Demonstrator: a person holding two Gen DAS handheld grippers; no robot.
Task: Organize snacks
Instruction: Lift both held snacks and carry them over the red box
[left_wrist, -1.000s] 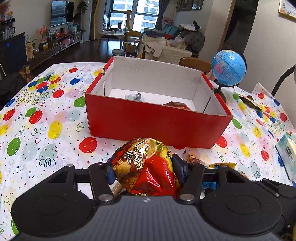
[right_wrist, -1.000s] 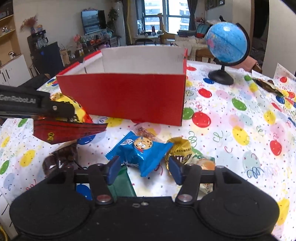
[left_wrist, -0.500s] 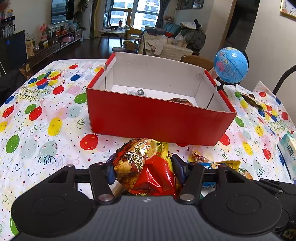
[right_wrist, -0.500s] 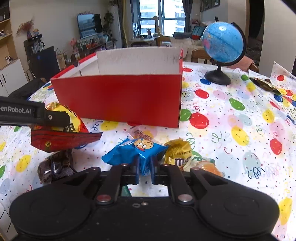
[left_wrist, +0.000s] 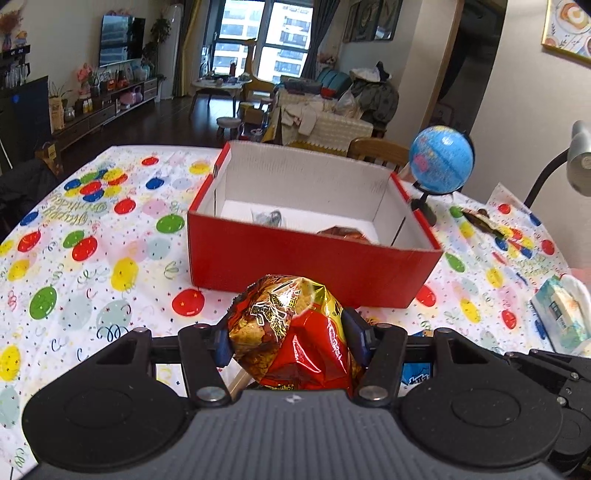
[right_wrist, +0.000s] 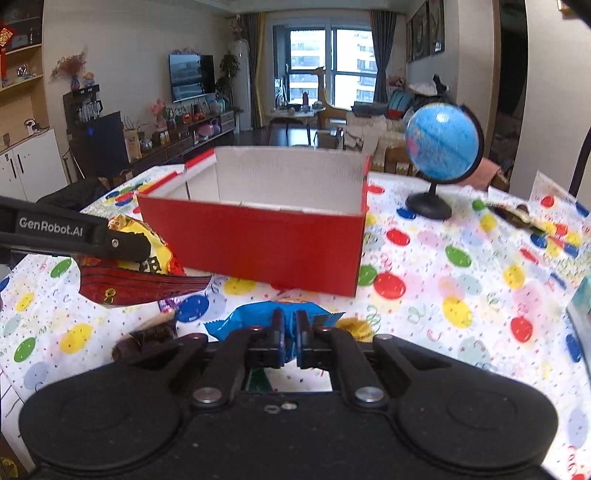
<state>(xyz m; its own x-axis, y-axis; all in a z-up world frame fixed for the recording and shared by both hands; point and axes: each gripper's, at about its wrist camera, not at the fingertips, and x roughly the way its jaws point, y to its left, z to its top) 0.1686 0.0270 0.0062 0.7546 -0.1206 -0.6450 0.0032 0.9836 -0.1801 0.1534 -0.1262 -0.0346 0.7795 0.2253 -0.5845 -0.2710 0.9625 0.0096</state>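
Red foil snack bag (left_wrist: 295, 332) fills the left gripper (left_wrist: 291, 336); the right gripper (right_wrist: 290, 332) pinches only a blue packet (right_wrist: 243, 317) edge, which may slip before the red box (right_wrist: 258, 243) at 12 o'clock.

left gripper (left_wrist: 291, 341) half-spread on a packet — right gripper (right_wrist: 289, 332) pinched nearly shut, seemingly on wrapper
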